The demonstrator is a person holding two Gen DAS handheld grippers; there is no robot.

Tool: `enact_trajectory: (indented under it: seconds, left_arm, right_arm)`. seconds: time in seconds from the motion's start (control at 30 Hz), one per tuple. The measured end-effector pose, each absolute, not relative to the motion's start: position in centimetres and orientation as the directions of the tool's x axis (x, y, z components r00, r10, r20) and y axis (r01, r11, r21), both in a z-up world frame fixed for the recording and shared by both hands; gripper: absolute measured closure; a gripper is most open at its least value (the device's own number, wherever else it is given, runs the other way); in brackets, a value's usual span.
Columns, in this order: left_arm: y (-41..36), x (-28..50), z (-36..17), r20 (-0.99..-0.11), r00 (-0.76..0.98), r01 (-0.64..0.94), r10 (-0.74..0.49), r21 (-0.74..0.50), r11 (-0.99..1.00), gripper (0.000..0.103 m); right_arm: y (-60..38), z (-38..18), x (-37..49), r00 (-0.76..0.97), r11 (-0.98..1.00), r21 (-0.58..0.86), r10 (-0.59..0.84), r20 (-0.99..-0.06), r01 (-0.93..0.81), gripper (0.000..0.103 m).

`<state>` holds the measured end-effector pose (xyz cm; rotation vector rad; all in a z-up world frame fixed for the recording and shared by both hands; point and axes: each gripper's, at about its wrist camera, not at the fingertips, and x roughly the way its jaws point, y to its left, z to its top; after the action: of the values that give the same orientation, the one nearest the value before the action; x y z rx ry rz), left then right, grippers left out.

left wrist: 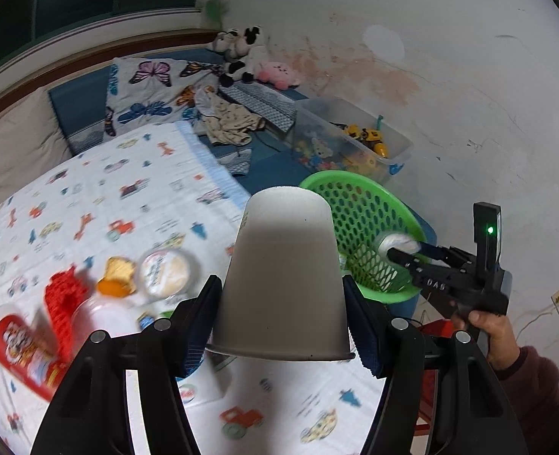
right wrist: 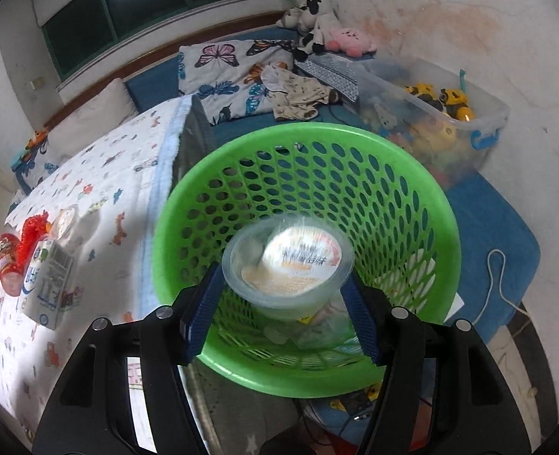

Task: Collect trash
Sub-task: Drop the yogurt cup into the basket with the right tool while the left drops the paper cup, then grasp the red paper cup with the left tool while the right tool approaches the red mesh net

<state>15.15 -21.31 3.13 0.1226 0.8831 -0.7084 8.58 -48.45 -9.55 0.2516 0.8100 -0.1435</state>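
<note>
Bedside green basket (right wrist: pixel 412 204); right claw (right wrist: pixel 285 295) spread around pudding cup (right wrist: pixel 291 265), left claw (left wrist: pixel 281 314) pinching paper cup (left wrist: pixel 283 265).

A stained white wall (right wrist: pixel 450 11) – dark window (right wrist: pixel 127 3) reflecting a ceiling light – backs the blue bed (right wrist: pixel 154 79).

basket (right wrist: pixel 173 204) mouth open, plastic cup (right wrist: pixel 291 265) inside

Left gripper (left wrist: pixel 283 322) angled downward, blue pads pressed on an upturned paper cup (left wrist: pixel 279 276); right gripper (right wrist: pixel 285 299), gripped by a hand (left wrist: pixel 488 326) at far right, angled downward, jaws apparently parted around a blurred plastic cup (right wrist: pixel 287 265)
</note>
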Motion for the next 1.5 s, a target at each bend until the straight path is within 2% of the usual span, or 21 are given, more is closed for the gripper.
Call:
enact_trajectory:
  seconds: [0.43,1.1,1.17,1.2,1.23,1.5]
  left_arm:
    - [-29.5,16.4,1.5,-0.759,0.35,0.678,-0.549,-0.2,0.708,0.04]
    - [-39.7,18.9,-2.5,-0.816,0.277,0.698,-0.507,-0.192,0.69,0.037]
    - [-40.0,19.1,-2.7,-0.816,0.271,0.691,-0.51,-0.204,0.693,0.032]
    - [-40.0,19.2,-2.8,-0.815,0.271,0.688,-0.512,-0.208,0.695,0.025]
    - [-39.9,19.2,-2.8,-0.811,0.274,0.684,-0.518,-0.215,0.698,0.024]
    - [-35.9,17.9,-2.3,-0.796,0.332,0.653,-0.507,-0.194,0.732,0.024]
  right_arm:
    - [-49.2,-8.5,6.5,0.714,0.955,0.196,-0.022,-0.7,0.221,0.032]
    - [-50.3,-8.5,3.0,0.731,0.946,0.217,-0.029,-0.682,0.24,0.028]
    - [-50.5,-8.6,2.8,0.731,0.944,0.222,-0.03,-0.681,0.245,0.028]
    - [-50.6,-8.6,2.7,0.732,0.943,0.222,-0.032,-0.681,0.248,0.028]
    - [-50.6,-8.6,2.6,0.732,0.943,0.221,-0.034,-0.681,0.249,0.028]
    - [-49.3,-8.3,2.5,0.738,0.949,0.222,-0.015,-0.675,0.222,0.028]
